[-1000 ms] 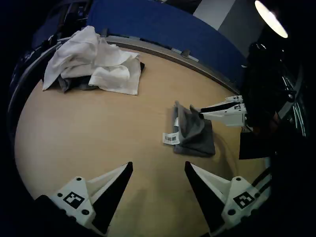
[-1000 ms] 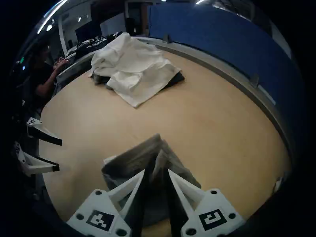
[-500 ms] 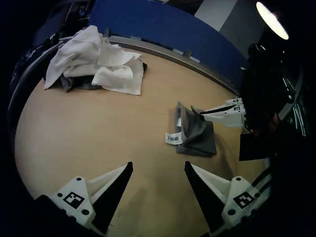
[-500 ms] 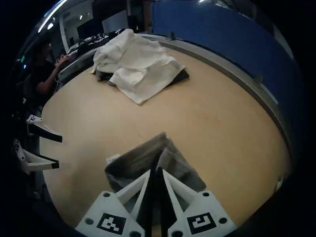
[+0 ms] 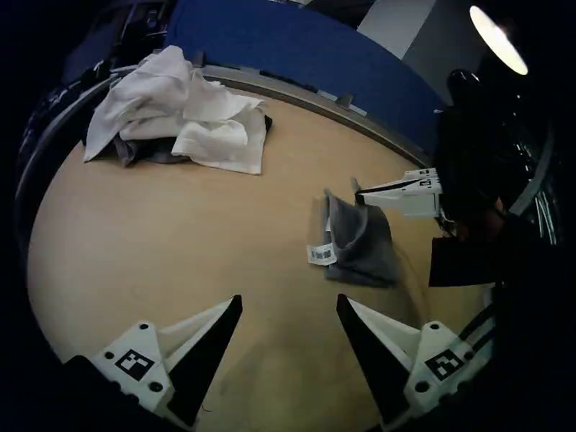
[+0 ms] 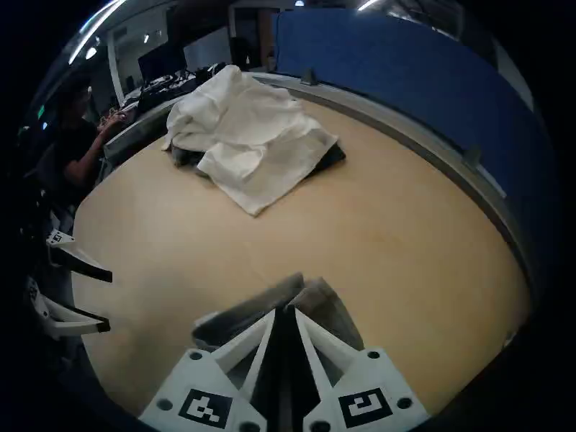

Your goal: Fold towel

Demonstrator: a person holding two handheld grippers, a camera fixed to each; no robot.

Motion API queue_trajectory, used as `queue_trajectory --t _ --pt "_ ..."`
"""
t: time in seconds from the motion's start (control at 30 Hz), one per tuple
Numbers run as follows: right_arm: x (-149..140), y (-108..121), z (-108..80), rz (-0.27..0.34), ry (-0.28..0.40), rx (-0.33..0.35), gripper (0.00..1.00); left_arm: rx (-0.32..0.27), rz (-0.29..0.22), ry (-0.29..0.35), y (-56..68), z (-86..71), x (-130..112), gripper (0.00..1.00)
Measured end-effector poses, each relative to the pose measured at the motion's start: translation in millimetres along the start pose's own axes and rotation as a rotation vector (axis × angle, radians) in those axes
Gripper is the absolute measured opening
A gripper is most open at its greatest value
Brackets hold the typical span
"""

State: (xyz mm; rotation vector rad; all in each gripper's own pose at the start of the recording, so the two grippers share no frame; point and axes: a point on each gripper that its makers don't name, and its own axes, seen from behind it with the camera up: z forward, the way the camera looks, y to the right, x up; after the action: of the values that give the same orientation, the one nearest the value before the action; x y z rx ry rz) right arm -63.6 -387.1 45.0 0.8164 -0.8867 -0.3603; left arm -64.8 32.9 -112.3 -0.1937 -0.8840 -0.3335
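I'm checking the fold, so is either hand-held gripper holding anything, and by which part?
The right hand-held gripper pinches the grey towel by a raised edge; the left hand-held gripper holds nothing.

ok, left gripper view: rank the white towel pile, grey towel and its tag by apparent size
1. white towel pile
2. grey towel, smaller although nearer the camera
3. tag, clearly smallest

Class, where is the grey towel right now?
In the left gripper view, the grey towel lies right of centre on the wooden table, pinched by the right gripper.
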Motion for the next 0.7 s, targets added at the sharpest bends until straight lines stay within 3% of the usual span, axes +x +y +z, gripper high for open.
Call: queue_trajectory --t 0.5,0.57,0.7 --pt "-1.6 -7.2 33.2 0.076 -0.016 0.021 0.06 -0.005 -0.003 -0.007 0.9 3.7 -6.3 0.98" --pt "0.2 -7.6 33.4 0.072 -0.007 0.022 0.12 -0.006 0.000 -0.008 1.7 3.9 -6.6 0.98" --pt "8.9 -8.8 26.0 0.055 0.023 0.028 0.40 -0.007 0.003 -0.009 2.6 4.3 -6.8 0.98"
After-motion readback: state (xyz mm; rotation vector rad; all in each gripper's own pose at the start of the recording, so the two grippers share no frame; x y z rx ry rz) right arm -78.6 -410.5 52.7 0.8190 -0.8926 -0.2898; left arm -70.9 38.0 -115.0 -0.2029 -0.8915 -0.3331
